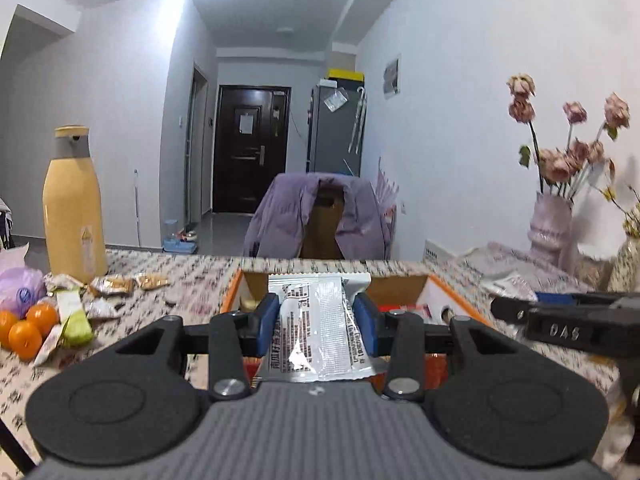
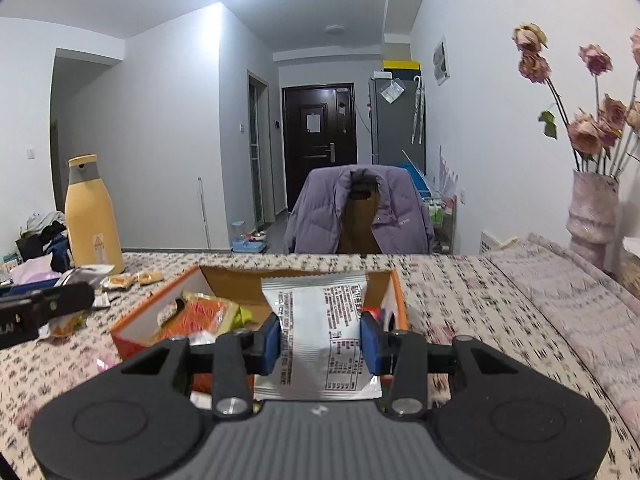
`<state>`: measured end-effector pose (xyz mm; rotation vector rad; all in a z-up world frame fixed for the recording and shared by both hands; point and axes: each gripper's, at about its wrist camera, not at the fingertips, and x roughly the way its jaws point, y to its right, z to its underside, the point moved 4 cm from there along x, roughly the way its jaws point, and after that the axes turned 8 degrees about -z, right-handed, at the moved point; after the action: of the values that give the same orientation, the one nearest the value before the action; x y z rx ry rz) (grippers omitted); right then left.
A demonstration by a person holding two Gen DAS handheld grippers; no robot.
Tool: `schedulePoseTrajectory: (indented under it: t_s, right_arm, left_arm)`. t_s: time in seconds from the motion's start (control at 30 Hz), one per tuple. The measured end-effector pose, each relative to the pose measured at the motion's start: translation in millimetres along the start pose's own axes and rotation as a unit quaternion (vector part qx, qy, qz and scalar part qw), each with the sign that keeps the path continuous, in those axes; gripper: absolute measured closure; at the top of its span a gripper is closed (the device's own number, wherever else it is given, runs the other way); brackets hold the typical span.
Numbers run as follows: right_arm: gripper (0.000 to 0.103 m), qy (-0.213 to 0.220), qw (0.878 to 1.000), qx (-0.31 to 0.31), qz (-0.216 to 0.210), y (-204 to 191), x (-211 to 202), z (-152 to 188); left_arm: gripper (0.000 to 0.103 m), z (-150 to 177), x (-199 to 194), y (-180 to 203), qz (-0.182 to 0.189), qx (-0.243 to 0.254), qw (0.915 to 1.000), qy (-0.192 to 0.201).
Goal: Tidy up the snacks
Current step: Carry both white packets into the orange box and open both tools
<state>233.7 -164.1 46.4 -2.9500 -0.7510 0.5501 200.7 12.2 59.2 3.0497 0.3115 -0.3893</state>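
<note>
Two hand-held grippers each clamp a flat foil sachet above an open cardboard box (image 2: 256, 288) with orange outer walls and a plain brown inside. The left gripper (image 1: 316, 316) presses its blue pads on the two side edges of a shiny, wrinkled silver sachet (image 1: 316, 328) printed with small dark text; its lower end is hidden behind the grey ribbed body of the tool. The right gripper (image 2: 323, 342) holds in the same way a white and silver sachet (image 2: 320, 336) with a printed table, the top of this sachet is crumpled and a little folded. Both sachets hang over the box, and whether they touch what lies inside cannot be seen. Inside the box there are more wrapped snacks (image 2: 204, 314), orange and yellow-green, partly covered by the gripper. The box stands on a table with a soft patterned cloth (image 2: 460, 292), blurred in places. To the left on the cloth lie small loose packets (image 1: 120, 284), three round oranges (image 1: 28, 328) and a smooth yellow bottle (image 1: 74, 208) with a grey collar. At the right a ribbed pale vase (image 2: 592, 216) carries dry pink roses, cut by the picture edge.
</note>
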Motion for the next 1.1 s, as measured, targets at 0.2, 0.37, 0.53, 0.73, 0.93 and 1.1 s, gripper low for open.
schedulePoseTrajectory:
  t_s: [0.2,0.37,0.53,0.73,0.93,1.1]
  right_arm:
    - [0.063,0.007,1.000,0.005,-0.003,-5,32,-22]
    - [0.063,0.013,1.000,-0.003,-0.002,-9,62,-35]
    - [0.063,0.016,1.000,-0.008,0.001,-9,90,-32]
    - [0.063,-0.001,1.000,-0.012,0.004,-3,116,-7]
    - [0.061,-0.027,1.000,0.003,0.003,5,125,4]
    - [0.000,-0.020,0.999,0.018,0.020,15,121,6]
  left_arm:
    - [0.061,-22,34,1,-0.007,-0.011,0.9999,0.002]
    - [0.061,-31,67,-3,-0.025,-0.016,0.9996,-0.003]
    - [0.061,-25,104,-3,-0.041,-0.017,0.9989,-0.017]
    - [0.061,10,138,2,-0.040,-0.010,0.9980,-0.047]
    - [0.056,32,152,6,-0.039,0.011,0.9965,-0.073]
    - [0.002,30,142,-3,-0.044,-0.011,0.9979,-0.046]
